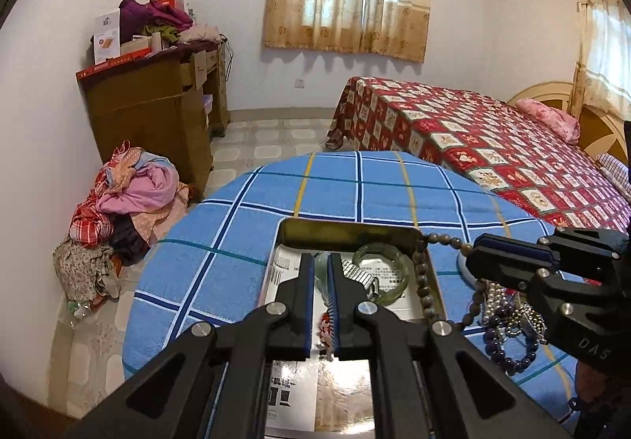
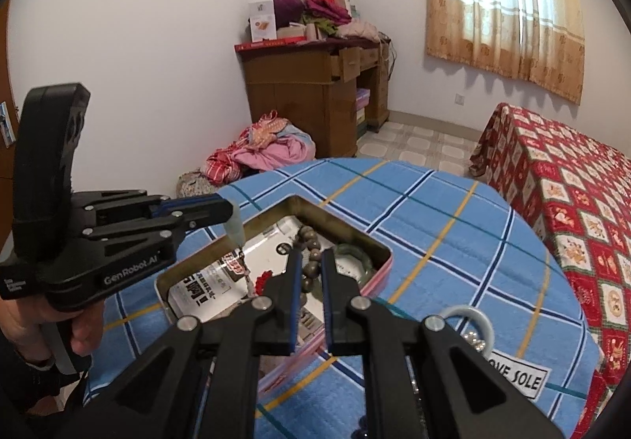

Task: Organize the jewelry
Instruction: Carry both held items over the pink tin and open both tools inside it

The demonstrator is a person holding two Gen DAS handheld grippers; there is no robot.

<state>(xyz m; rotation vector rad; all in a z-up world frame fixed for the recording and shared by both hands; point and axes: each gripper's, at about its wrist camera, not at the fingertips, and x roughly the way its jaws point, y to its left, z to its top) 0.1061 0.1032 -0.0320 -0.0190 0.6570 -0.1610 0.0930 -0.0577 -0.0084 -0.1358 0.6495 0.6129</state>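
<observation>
Left wrist view: left tongs (image 1: 321, 273) pinching a pale green pendant (image 2: 236, 229) on a cord with a red charm (image 1: 325, 324), hanging over the open tin (image 1: 347, 232) on the blue checked counter (image 1: 236, 226). Right tongs (image 2: 311, 273) clamped on a brown bead string (image 1: 422, 273), draped over the tin's edge. Already inside: green bangle (image 1: 380, 267), metal watch band (image 1: 361, 275). Just beside the tin, a heap of pearls and purple beads (image 1: 508, 324). White ring (image 2: 469, 317) nearby too.
</observation>
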